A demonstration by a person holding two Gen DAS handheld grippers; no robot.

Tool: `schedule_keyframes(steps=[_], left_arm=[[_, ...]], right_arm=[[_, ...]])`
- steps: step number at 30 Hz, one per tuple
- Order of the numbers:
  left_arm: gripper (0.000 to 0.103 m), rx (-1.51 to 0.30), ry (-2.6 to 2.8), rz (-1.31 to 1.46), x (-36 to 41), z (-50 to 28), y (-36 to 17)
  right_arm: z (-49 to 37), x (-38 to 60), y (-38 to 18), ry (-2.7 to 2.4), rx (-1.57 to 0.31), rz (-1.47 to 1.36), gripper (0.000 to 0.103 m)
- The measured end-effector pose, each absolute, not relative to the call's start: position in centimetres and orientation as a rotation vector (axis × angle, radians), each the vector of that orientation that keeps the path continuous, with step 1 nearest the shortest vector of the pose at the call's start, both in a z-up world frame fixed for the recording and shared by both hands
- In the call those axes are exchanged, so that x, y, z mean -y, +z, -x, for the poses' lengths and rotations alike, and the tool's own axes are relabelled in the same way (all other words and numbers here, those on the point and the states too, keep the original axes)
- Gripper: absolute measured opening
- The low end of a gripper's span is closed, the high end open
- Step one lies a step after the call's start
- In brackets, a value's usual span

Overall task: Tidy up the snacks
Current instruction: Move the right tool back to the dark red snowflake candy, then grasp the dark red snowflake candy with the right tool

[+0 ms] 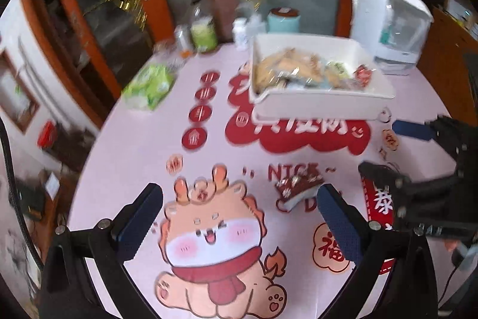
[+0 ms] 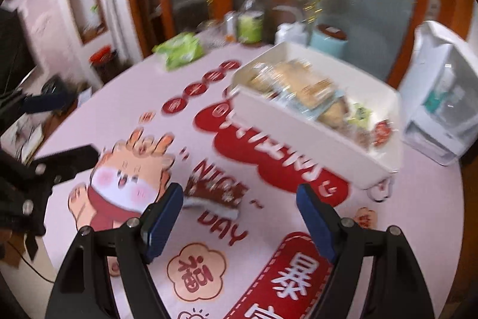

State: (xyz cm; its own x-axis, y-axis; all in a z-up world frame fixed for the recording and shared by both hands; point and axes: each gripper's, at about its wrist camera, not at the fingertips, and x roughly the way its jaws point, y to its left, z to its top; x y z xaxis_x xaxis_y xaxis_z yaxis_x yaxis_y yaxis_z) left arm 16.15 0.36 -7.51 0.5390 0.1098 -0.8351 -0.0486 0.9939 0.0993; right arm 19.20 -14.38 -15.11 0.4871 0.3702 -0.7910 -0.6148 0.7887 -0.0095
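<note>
A dark brown and white snack packet (image 1: 300,187) lies on the printed tablecloth; it also shows in the right wrist view (image 2: 213,195). A white bin (image 1: 322,106) holds several wrapped snacks beyond it, also in the right wrist view (image 2: 313,139). My left gripper (image 1: 239,211) is open and empty above the cloth, the packet just ahead of its right finger. My right gripper (image 2: 239,208) is open and empty, the packet just ahead of its left finger. The right gripper shows at the right edge of the left wrist view (image 1: 418,157), the left one in the right wrist view (image 2: 53,133).
A green wipes pack (image 1: 149,85) lies at the table's far left. Bottles and a teal jar (image 1: 282,18) stand at the back edge. A white water dispenser (image 1: 391,23) stands at the back right. A wooden glass door is behind the table.
</note>
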Motion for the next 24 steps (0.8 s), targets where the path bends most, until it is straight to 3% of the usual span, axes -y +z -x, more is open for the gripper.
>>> schedule_keyframes(steps=[12, 18, 24], left_arm=[[0.103, -1.15, 0.186, 0.051, -4.4, -17.5, -15.7], [0.103, -1.206, 0.309, 0.049, -6.2, -19.9, -18.6], [0.102, -1.238, 0.32, 0.09, -7.1, -21.6, -20.8]], right_arm=[[-20.2, 8.3, -23.7, 0.806, -0.847, 0.722, 0.079], [-21.6, 7.1, -26.4, 0.848, -0.904, 0.731, 0.079], [-23.2, 7.5, -26.7, 0.894, -0.991, 0.564, 0.078]])
